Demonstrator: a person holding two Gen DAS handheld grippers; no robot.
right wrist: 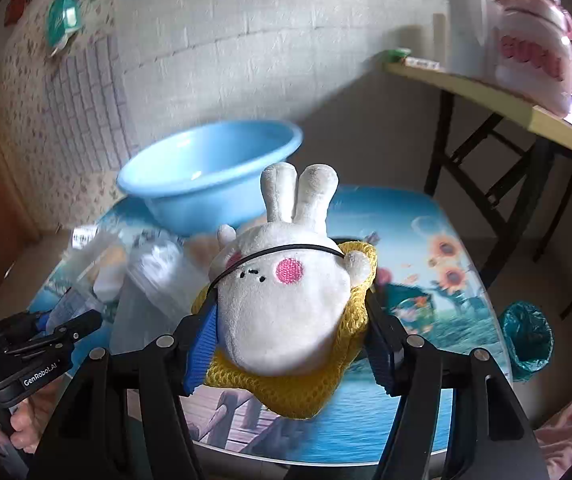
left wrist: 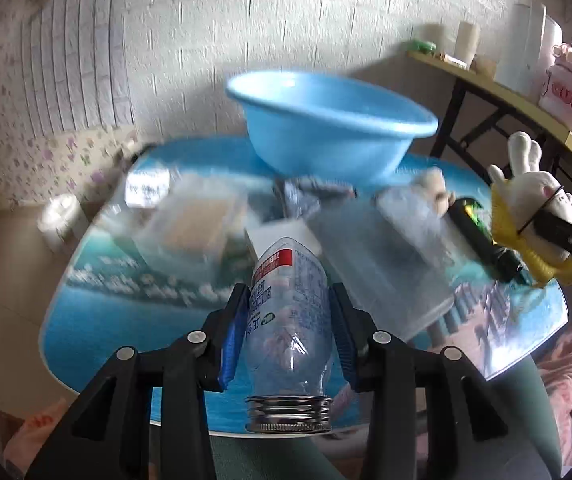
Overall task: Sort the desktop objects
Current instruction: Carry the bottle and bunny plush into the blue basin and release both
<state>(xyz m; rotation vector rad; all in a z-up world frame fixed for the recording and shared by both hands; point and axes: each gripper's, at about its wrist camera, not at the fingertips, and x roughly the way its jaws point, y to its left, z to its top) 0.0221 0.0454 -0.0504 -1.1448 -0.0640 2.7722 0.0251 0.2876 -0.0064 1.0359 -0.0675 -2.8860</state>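
Note:
My left gripper is shut on a clear plastic bottle with a red-and-white label; its silver threaded neck points back at the camera. My right gripper is shut on a white plush rabbit in a yellow mesh wrap, ears pointing away. In the left wrist view that rabbit and the right gripper's black fingers show at the right edge. A light blue basin stands at the far side of the table; from the right wrist the basin is far left.
Clear plastic containers and a box crowd the table's middle, with a dark object near the rabbit. A wooden side table with a pink bag stands to the right. A teal-lined bin sits on the floor. A hand holds the left gripper.

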